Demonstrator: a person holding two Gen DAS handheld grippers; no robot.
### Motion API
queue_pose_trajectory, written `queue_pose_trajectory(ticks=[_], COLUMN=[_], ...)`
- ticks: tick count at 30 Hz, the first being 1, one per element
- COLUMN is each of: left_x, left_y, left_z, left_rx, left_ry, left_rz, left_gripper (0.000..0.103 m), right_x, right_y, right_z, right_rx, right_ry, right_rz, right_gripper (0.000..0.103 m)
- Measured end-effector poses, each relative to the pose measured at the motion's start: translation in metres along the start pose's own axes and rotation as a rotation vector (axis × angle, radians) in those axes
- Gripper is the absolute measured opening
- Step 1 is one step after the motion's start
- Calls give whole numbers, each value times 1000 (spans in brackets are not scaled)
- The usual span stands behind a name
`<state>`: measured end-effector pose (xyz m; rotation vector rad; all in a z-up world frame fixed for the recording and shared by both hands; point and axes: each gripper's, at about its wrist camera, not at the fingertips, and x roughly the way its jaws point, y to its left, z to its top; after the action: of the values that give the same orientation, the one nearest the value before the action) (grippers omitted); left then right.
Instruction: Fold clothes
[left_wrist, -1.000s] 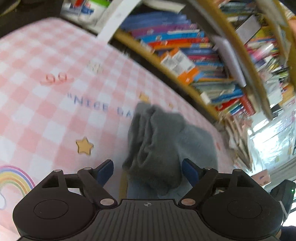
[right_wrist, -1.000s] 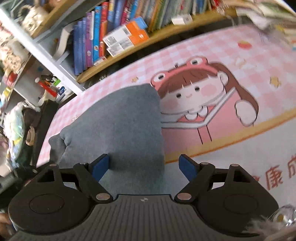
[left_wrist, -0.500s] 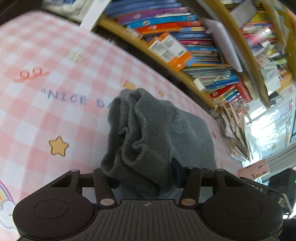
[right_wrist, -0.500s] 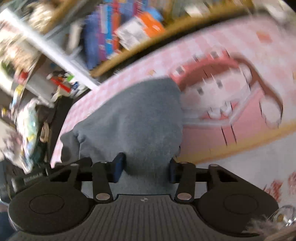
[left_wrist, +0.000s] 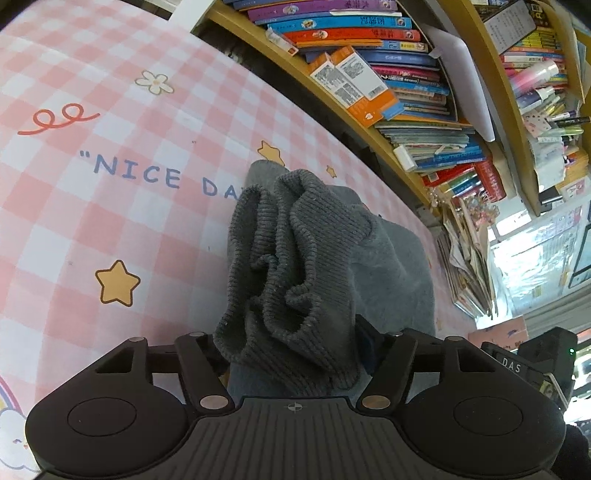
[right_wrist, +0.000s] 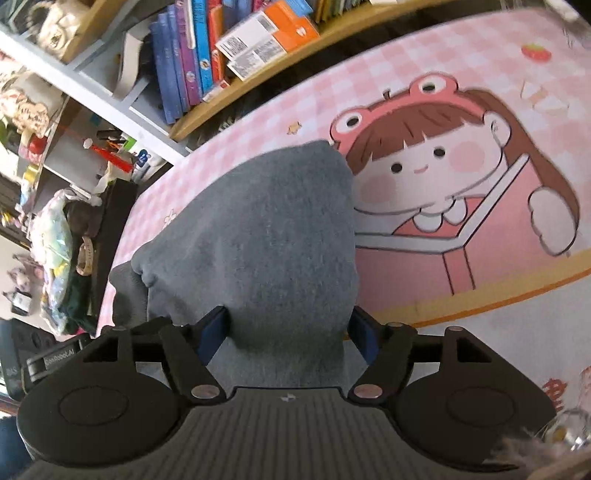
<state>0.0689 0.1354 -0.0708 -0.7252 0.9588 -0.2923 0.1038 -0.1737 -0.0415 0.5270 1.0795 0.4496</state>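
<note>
Bunching grey garment (left_wrist: 314, 266) beside bookshelf (left_wrist: 388, 122).

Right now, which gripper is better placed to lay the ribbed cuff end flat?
Left. The left gripper has the bunched ribbed cuff between its fingers; the right gripper straddles only smooth grey cloth.

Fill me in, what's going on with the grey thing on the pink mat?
A person is folding a grey sweatshirt on a pink checked mat with two handheld grippers. The left gripper has the bunched ribbed hem between its fingers; the right gripper straddles the smooth folded part. Both sets of jaws have just been opening after a squeeze, with the cloth between them. A packed bookshelf stands behind.
</note>
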Motion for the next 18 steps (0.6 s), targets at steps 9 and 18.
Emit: queue_pose_trajectory(ticks=[9, 18], left_x=[1, -11], left_y=[-4, -22], left_z=[-2, 1], left_rx=[8, 73], left_ry=[-3, -57], left_rz=[3, -18], left_gripper=[55, 50], right_x=[2, -17], right_y=[3, 23], right_z=[-3, -6], right_rx=[-9, -124], right_ry=[20, -67], right_rz=[37, 31], right_gripper=[43, 37])
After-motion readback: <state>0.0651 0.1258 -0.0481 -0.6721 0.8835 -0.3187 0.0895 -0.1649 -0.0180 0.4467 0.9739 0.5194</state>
